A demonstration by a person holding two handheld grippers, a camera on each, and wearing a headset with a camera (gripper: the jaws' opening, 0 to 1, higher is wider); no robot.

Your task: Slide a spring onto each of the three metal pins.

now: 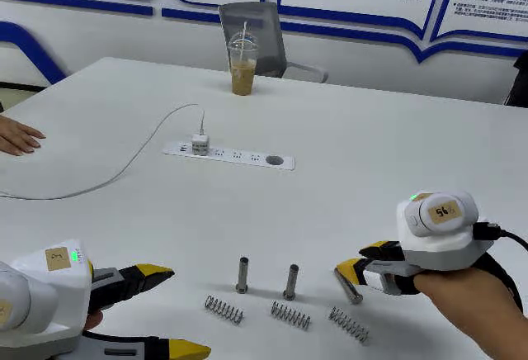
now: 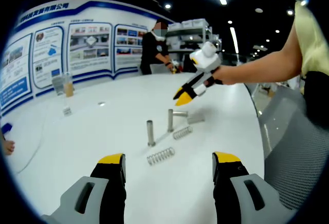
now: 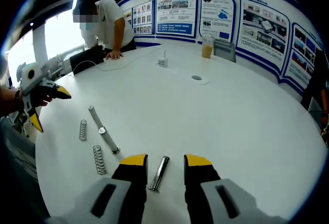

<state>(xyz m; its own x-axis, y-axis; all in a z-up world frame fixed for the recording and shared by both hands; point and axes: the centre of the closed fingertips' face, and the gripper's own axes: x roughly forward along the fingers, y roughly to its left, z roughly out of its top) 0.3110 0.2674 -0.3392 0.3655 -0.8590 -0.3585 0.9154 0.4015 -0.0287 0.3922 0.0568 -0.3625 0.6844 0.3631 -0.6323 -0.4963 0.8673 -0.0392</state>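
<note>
Head view looks forward and down from the near edge of the white table (image 1: 371, 153), with the pins (image 1: 242, 275) and springs (image 1: 290, 315) close below. Left gripper view sits low over the table, facing across them to the right gripper (image 2: 181, 96). Right gripper view (equally low) faces back across them, with the left gripper (image 3: 54, 112) at its left edge.

the left claw (image 1: 190, 310) and right claw (image 1: 356, 258) match: rounded white housings bearing tan stickers (image 1: 58, 258), grey bodies, black jaws tipped yellow. a black cable (image 1: 503, 234) leaves the right housing. the person wears a pale yellow sleeve (image 2: 310, 34).
</note>
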